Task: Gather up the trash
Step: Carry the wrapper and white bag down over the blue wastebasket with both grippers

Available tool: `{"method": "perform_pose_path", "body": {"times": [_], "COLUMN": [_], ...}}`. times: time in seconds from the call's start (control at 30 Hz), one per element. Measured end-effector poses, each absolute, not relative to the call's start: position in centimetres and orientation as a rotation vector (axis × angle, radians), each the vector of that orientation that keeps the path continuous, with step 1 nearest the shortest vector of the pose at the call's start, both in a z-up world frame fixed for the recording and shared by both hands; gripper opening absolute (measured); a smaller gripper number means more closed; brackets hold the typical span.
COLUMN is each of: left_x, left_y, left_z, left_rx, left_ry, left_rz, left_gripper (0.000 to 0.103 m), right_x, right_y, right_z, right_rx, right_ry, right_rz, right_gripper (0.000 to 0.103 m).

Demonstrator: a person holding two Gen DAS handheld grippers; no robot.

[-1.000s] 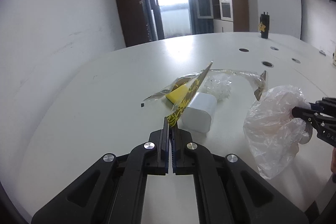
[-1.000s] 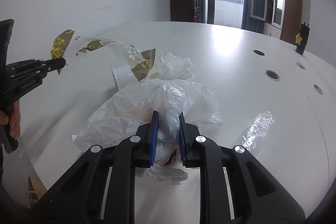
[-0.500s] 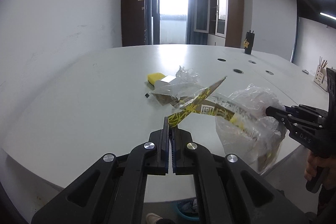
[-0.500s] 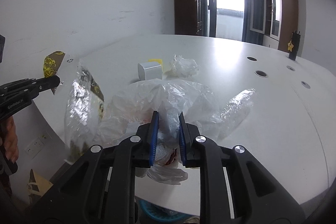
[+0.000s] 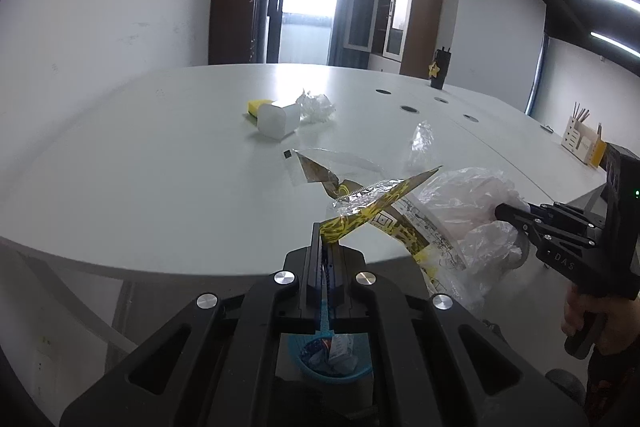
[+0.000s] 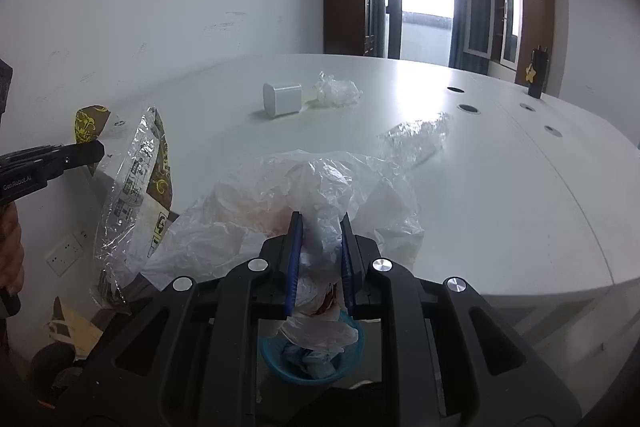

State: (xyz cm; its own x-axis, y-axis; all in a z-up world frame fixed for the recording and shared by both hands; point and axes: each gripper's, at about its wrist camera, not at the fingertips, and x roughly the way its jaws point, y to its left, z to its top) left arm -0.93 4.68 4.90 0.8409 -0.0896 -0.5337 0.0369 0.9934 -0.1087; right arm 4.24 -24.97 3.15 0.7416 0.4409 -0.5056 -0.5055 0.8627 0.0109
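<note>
My left gripper (image 5: 329, 227) is shut on a corner of a yellow-and-brown foil wrapper (image 5: 384, 201), which hangs past the white table's near edge (image 5: 180, 259). In the right wrist view that wrapper (image 6: 134, 187) dangles from the left gripper (image 6: 98, 151) at the far left. My right gripper (image 6: 320, 218) is shut on a crumpled clear plastic bag (image 6: 304, 187); the left wrist view shows this bag (image 5: 472, 195) and the right gripper (image 5: 504, 214) at the right. A blue trash bin (image 6: 312, 361) with scraps inside sits on the floor below both grippers, also seen as the bin (image 5: 332, 363).
On the table lie a white box (image 5: 278, 121), a yellow sponge (image 5: 256, 105), a crumpled clear plastic wad (image 5: 316, 107) and a clear wrapper (image 6: 416, 139). Round cable holes (image 6: 468, 108) dot the tabletop. A hand (image 5: 600, 323) holds the right gripper's handle.
Both grippers have drawn back from the tabletop past its near edge, carrying the wrapper and the bag. The blue bin on the floor has come into view beneath them.
</note>
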Motion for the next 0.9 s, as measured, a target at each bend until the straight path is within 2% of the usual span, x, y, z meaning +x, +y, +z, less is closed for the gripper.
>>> {"method": "perform_pose_path", "body": {"times": [0.4, 0.9], "left_x": [-3.4, -2.8], "left_y": [4.0, 5.1], "left_z": [-0.3, -8.1], "left_rx": [-0.157, -0.257], "left_ry": [0.674, 0.826], "left_rz": [-0.092, -0.070], "left_gripper": [0.001, 0.001], "right_x": [-0.2, 1.8], "right_y": [-25.8, -25.3], "right_z": [-1.3, -10.0], "right_rx": [-0.180, -0.157], "right_ry": [0.604, 0.802], "right_rz": [0.523, 0.507], "right_gripper": [0.016, 0.016]}}
